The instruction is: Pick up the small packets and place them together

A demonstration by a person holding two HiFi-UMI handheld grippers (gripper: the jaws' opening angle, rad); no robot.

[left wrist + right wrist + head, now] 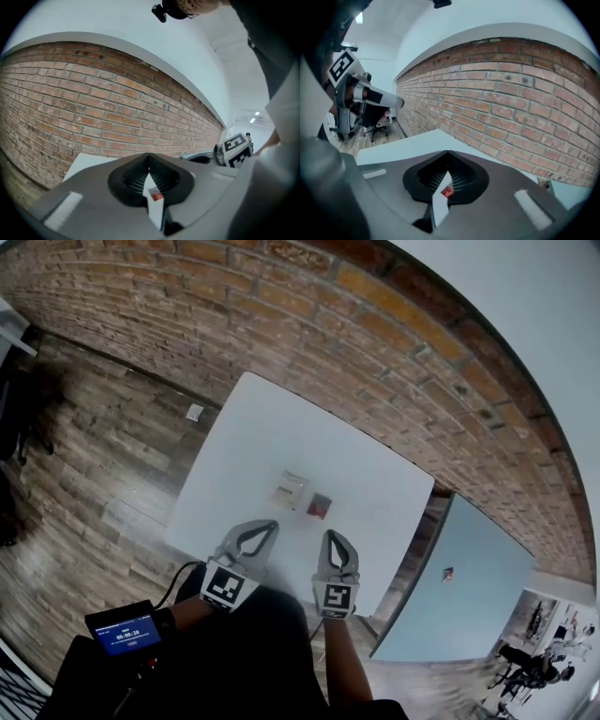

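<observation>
Right gripper [335, 537], jaws pressed together, sits at the near edge of the white table [253, 427] with the dark red packet [320, 506] just ahead of its tips, the pale packet [291, 489] just left of that, lengthwise away; left gripper [271, 525], also closed, is nearer the pale one.

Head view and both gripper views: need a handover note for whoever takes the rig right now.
Grippers: left gripper and right gripper both have their jaws together and hang over the near part of the white table.
Each gripper view shows a white strip with a red mark in the hollow behind the tips. I cannot tell whether it is a packet or a gripper part.
Things: cream packet and dark red packet lie side by side mid-table.
Done: those two look grouped.
Left: check the strips; if they are packets, set them by the pair.
</observation>
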